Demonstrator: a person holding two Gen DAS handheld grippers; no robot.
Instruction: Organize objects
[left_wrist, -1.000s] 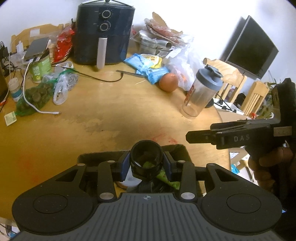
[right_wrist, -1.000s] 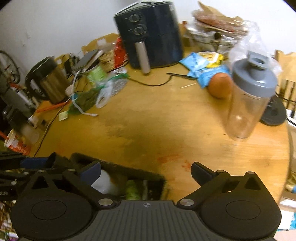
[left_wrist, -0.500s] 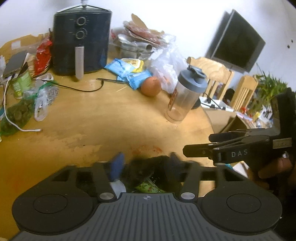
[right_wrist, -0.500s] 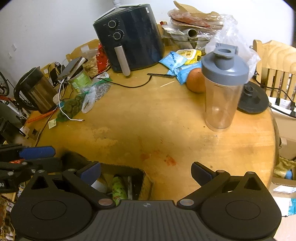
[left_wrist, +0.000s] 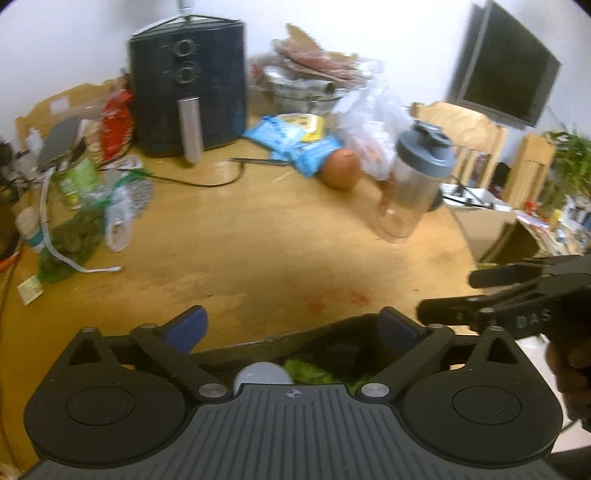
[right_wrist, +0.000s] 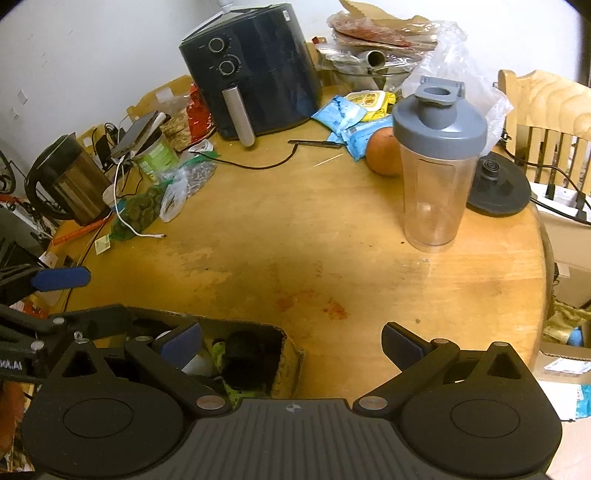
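Since a second ago your left tool (left_wrist: 291, 325) has let the dark jar (right_wrist: 245, 354) drop into the box (right_wrist: 288, 363) and gapes wide, empty; the upright shaker (right_wrist: 437, 166) stands far right, nearer your wide-open right tool (right_wrist: 291, 341).

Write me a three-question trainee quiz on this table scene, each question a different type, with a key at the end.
1. True or false: the left gripper has its fingers closed on a black jar.
2. Multiple choice: what stands on the table just in front of the orange? A) the kettle B) the shaker bottle C) the air fryer
3. Fill in: the cardboard box at the near table edge holds a black jar, green packets and a ____ round lid.

Key: 1 false, both the left and the right gripper are open and empty. 2 B. 3 white.
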